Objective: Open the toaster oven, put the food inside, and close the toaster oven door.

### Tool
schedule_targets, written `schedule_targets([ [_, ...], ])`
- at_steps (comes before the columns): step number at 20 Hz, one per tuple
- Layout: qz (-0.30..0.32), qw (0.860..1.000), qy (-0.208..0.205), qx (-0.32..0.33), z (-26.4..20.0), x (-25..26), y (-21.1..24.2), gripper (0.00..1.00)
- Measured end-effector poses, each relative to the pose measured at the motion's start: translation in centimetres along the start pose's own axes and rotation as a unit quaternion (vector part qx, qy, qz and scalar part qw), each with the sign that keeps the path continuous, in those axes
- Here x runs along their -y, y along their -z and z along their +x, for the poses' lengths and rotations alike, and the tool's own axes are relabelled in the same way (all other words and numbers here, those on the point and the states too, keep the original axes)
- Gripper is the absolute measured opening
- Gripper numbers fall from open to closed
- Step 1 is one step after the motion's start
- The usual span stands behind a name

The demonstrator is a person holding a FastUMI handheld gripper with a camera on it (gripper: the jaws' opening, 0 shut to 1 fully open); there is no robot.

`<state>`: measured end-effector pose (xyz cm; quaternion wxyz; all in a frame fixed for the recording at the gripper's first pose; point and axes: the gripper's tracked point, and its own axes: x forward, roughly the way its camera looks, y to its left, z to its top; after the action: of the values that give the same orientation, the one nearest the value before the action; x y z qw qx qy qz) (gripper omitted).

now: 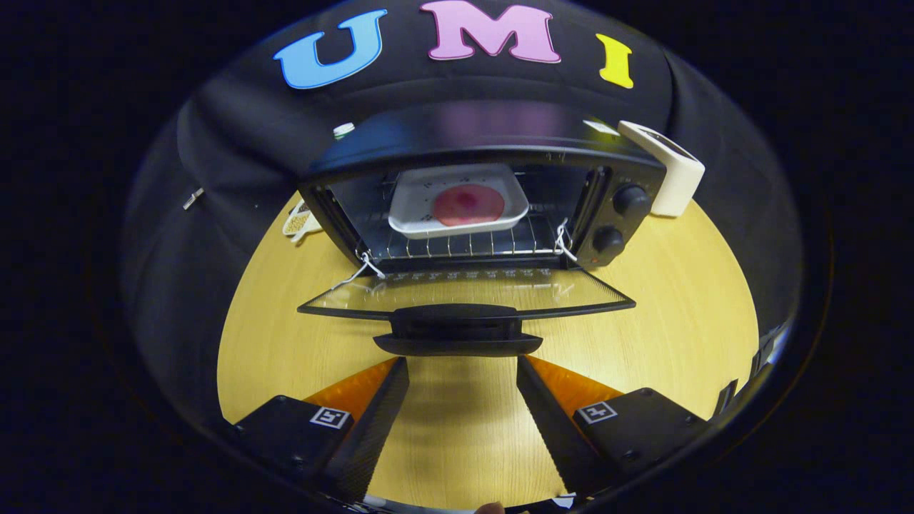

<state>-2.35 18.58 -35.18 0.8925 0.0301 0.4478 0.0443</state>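
Observation:
A black toaster oven stands on the wooden table with its glass door folded down flat toward me. Inside, on the wire rack, rests a white tray holding a round pink slice of food. The door's black handle sits just ahead of my fingertips. My gripper is open, its two fingers spread wide on either side of the handle's width, nothing between them. The fingertips stop just short of the handle, apart from it.
Two black knobs sit on the oven's right panel. A white box-shaped device stands right of the oven. A small pale object lies on the table left of the oven. Bare table lies under and beside my fingers.

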Motion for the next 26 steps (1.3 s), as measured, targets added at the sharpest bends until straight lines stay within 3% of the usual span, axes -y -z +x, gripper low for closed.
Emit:
schedule_targets([
  [4, -0.043, 0.997, 0.007, 0.059, -1.5, 0.2, -3.9, 0.99],
  [13, -0.051, 0.982, -0.009, 0.182, -8.1, -1.5, -11.2, 0.99],
  [19, -0.057, 0.967, -0.019, 0.247, -13.3, 1.0, -16.2, 0.99],
  [26, -0.022, 0.947, -0.015, 0.320, -20.2, 6.1, -21.7, 0.99],
])
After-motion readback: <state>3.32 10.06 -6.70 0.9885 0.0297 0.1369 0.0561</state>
